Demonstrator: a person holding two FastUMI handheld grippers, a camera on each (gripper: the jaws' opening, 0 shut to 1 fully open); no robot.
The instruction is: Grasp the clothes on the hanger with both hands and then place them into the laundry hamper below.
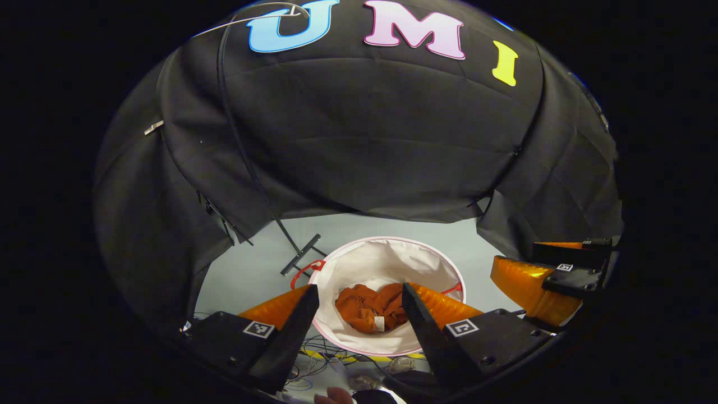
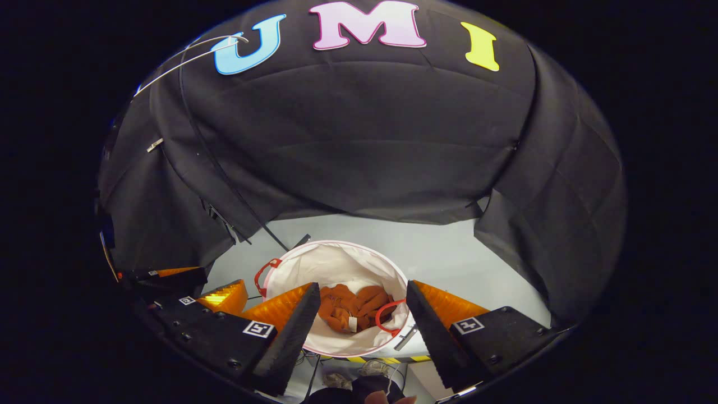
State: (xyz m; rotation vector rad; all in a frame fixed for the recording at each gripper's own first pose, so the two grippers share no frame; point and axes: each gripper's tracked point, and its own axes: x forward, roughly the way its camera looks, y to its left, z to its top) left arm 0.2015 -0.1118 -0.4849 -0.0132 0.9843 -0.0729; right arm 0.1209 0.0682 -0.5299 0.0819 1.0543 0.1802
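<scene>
Already the orange clothes point(image 1: 371, 307) lie crumpled at the bottom of the white fabric hamper point(image 1: 387, 264): soft, light, limp cloth I'd pinch at any raised fold. Above the hamper, my left gripper point(image 1: 359, 314) and right gripper point(image 2: 362, 314) hold their fingers wide apart, empty.

left gripper view: looking down and forward from above the hamper point(image 1: 387, 264), its own fingers framing it; the right gripper point(image 1: 552, 280) showing at its right edge | right gripper view: facing likewise from just beside; the left gripper point(image 2: 185, 292) showing at its left | shared: hamper point(image 2: 336, 264), floor point(image 2: 449, 252), wall point(image 2: 364, 140)
</scene>
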